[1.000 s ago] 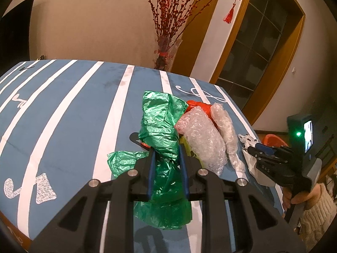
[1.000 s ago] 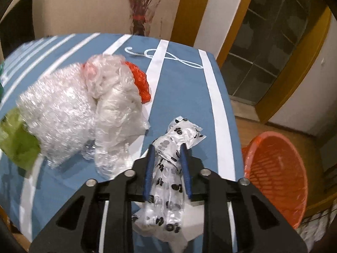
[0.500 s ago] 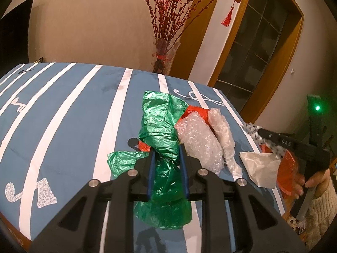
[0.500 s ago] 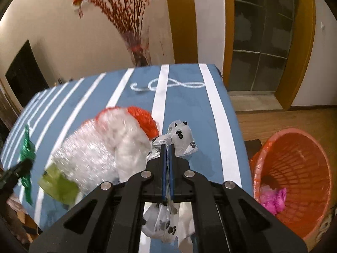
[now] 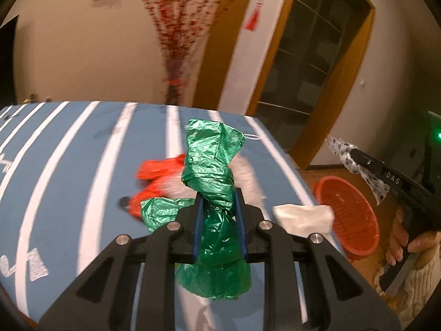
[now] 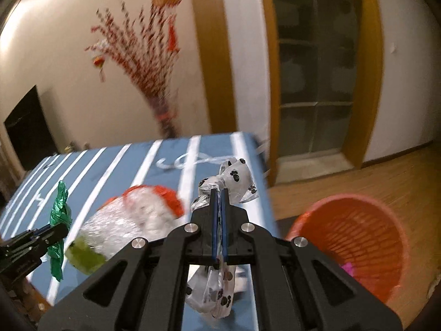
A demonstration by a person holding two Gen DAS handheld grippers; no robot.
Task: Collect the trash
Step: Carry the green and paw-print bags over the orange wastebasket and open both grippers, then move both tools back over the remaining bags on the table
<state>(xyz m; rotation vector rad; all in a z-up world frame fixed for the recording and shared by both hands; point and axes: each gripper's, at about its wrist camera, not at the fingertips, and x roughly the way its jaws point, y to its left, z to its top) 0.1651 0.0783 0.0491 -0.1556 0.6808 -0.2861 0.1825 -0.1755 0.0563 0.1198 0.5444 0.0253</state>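
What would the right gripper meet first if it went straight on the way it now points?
Probably the far corner of the blue white-striped tablecloth, just beyond the paw-print plastic bag clamped in the right gripper. Depth is unclear; it might pass over the edge.

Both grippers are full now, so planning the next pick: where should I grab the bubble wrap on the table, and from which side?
Take the bubble wrap at its near, narrower end beside the yellow-green scrap, coming from above on the near side. It lies as a long crumpled roll, and the red bag crowds its far end. Soft, so a pinch should hold.
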